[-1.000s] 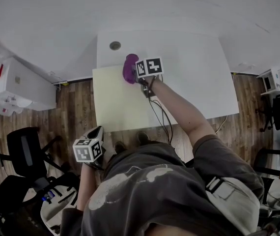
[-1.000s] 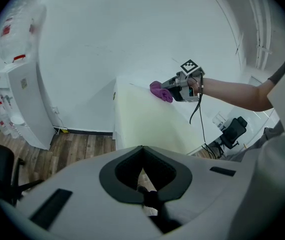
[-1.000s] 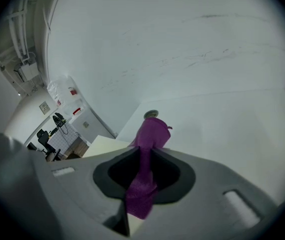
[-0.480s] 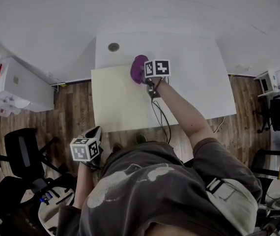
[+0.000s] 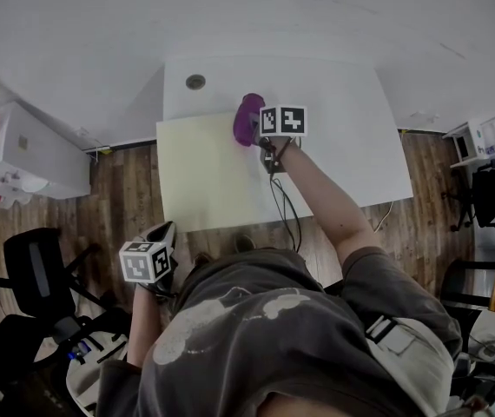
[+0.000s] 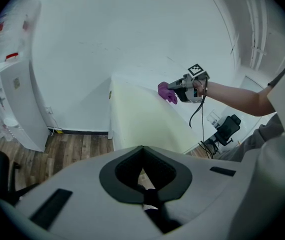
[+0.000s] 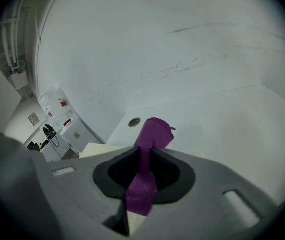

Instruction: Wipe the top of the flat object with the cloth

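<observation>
while the right gripper (image 5: pixel 260 134) clamps the purple cloth (image 5: pixel 247 116) at the far edge of the board (image 5: pixel 204 176), the left gripper (image 5: pixel 164 235) hangs closed and empty off the table (image 5: pixel 343 137); even, overlapping strokes would serve best

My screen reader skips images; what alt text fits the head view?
From above, the right claw holds a purple cloth at the far edge of a pale yellow board on a white table. The left claw hangs shut, off the table.
</observation>
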`<state>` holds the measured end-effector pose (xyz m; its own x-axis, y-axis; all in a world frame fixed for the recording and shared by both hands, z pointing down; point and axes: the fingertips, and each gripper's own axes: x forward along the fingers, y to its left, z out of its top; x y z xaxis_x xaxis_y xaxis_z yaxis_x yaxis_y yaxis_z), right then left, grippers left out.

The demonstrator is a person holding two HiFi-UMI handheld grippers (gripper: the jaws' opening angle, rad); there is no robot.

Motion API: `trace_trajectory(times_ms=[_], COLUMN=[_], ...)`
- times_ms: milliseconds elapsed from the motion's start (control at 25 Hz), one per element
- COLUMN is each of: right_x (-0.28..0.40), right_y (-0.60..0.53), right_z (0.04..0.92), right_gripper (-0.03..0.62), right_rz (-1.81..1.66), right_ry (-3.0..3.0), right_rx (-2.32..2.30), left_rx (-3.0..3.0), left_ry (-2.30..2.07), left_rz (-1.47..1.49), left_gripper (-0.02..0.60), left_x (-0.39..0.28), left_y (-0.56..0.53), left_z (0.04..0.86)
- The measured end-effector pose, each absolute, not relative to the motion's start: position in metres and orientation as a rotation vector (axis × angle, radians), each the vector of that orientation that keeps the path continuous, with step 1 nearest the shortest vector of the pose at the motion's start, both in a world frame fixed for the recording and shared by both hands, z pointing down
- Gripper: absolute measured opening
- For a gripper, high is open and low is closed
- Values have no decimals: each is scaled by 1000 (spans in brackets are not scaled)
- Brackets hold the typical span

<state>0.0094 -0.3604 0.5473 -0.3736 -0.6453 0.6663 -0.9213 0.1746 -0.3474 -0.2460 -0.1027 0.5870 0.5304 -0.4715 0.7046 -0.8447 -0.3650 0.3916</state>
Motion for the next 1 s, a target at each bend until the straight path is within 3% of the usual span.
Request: trace_trajectory(times_ms=[320,1000], right_x=[-13,-186], right_y=[-343,-276], right_z=[510,505], right_gripper=[66,66], right_rz=[1025,1026], right_ry=[-2224,-2409], right_rx=[1451,1002], left_rx=[2026,2049], left_ry=[-1070,-1020], left_rz=[617,599], left_gripper=[-5,-5], left_x=[-244,-248], left_y=[-102,-102], left_z=[586,587])
